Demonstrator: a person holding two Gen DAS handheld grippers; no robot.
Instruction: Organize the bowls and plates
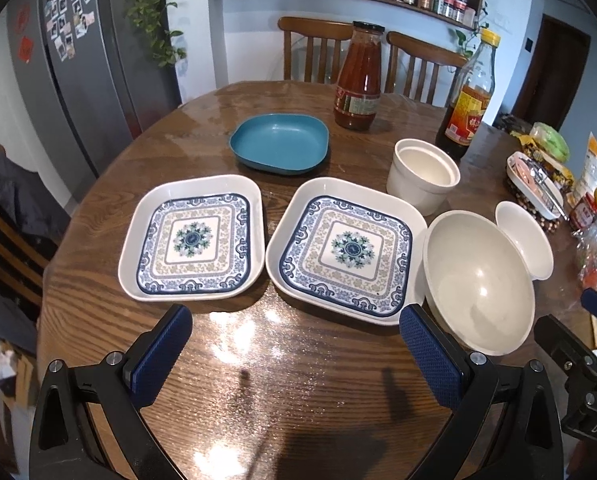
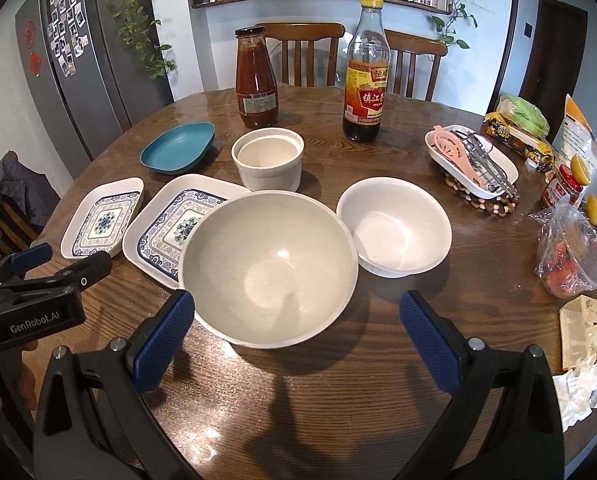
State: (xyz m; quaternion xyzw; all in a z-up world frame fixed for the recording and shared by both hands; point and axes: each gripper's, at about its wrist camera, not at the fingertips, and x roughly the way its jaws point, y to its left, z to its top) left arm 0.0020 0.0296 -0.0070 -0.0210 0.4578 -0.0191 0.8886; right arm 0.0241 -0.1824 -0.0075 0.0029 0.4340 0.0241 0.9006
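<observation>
Two square white plates with blue patterns lie side by side on the round wooden table: the left plate [image 1: 192, 238] [image 2: 102, 218] and the right plate [image 1: 346, 250] [image 2: 166, 224]. A blue dish [image 1: 280, 142] [image 2: 178, 146] sits behind them. Right of the plates stand a large white bowl [image 1: 478, 280] [image 2: 268, 264], a smaller white bowl [image 1: 524, 238] [image 2: 394, 226] and a straight-sided white cup [image 1: 422, 174] [image 2: 268, 158]. My left gripper [image 1: 298, 352] hangs open in front of the plates, holding nothing. My right gripper [image 2: 298, 336] is open just short of the large bowl.
A red sauce bottle [image 1: 358, 78] [image 2: 256, 78] and a dark vinegar bottle [image 1: 468, 98] [image 2: 366, 70] stand at the back. A white tray with utensils [image 2: 472, 162], food packets [image 2: 516, 126] and a plastic bag [image 2: 570, 254] crowd the right side. Two chairs [image 2: 302, 54] stand behind; a fridge [image 1: 94, 64] is left.
</observation>
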